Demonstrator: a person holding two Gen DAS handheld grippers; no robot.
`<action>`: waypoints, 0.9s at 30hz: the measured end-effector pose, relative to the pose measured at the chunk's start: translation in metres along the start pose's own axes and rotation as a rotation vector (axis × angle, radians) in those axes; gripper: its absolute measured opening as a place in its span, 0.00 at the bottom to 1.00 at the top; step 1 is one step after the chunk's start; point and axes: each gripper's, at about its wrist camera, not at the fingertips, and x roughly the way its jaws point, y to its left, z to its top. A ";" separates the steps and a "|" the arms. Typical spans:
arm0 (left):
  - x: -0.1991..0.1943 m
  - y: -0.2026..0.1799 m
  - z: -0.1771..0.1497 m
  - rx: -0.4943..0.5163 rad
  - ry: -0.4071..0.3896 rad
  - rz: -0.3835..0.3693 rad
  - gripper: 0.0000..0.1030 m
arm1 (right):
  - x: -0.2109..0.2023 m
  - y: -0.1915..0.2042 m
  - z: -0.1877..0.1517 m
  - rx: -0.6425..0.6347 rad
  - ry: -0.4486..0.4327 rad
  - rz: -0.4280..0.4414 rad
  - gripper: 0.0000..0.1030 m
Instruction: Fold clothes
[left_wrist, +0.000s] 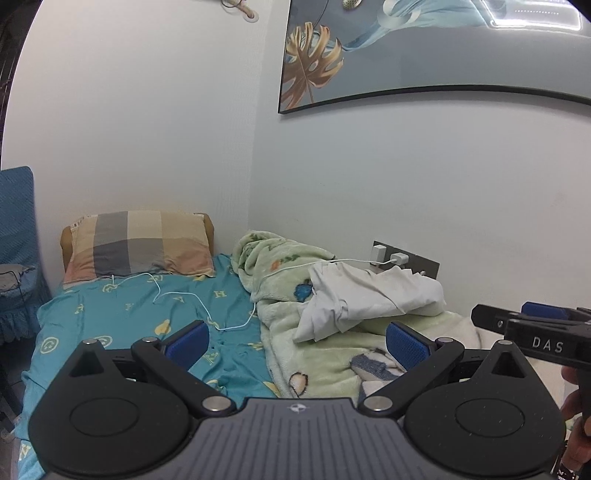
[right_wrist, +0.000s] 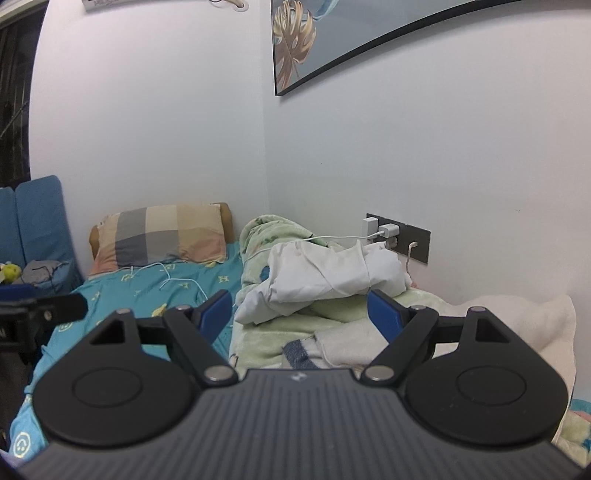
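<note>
Your left gripper (left_wrist: 297, 345): jaws spread wide, nothing between the blue pads (left_wrist: 188, 345), held above the bed (left_wrist: 122, 314) and aimed toward the wall corner. Your right gripper (right_wrist: 301, 315): jaws likewise released and empty, hovering over the near edge of the blanket (right_wrist: 332, 306); it also shows at the right edge of the left view, with your hand (left_wrist: 576, 413) under it. White garment (left_wrist: 369, 299): crumpled, unfolded, lying on top of the green blanket beside the wall, ahead of both grippers and touched by neither. Towel (right_wrist: 332, 347): white with a blue band, on the blanket just before the right gripper. Sheet (left_wrist: 122, 314): teal with yellow print, covering the left half of the bed. Pillow (left_wrist: 140, 243): checked in grey, beige and pink, at the head of the bed against the wall. Cable (left_wrist: 184, 295): white, running from a charger (right_wrist: 389, 230) on the grey socket plate (right_wrist: 421, 240) across the blanket and garment onto the sheet. Picture (left_wrist: 424, 48): framed, gold leaf on blue, on the wall above. Chair (right_wrist: 37, 229): blue, left of the bed.
</note>
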 end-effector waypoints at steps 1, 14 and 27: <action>-0.003 -0.001 0.001 -0.001 -0.006 0.001 1.00 | -0.002 0.001 -0.001 0.000 -0.001 0.002 0.80; -0.014 -0.006 0.003 -0.011 -0.012 0.033 1.00 | -0.010 -0.002 -0.005 0.034 -0.003 0.000 0.80; -0.024 -0.002 0.000 0.003 -0.011 0.050 1.00 | -0.012 0.002 -0.011 0.037 0.009 -0.001 0.80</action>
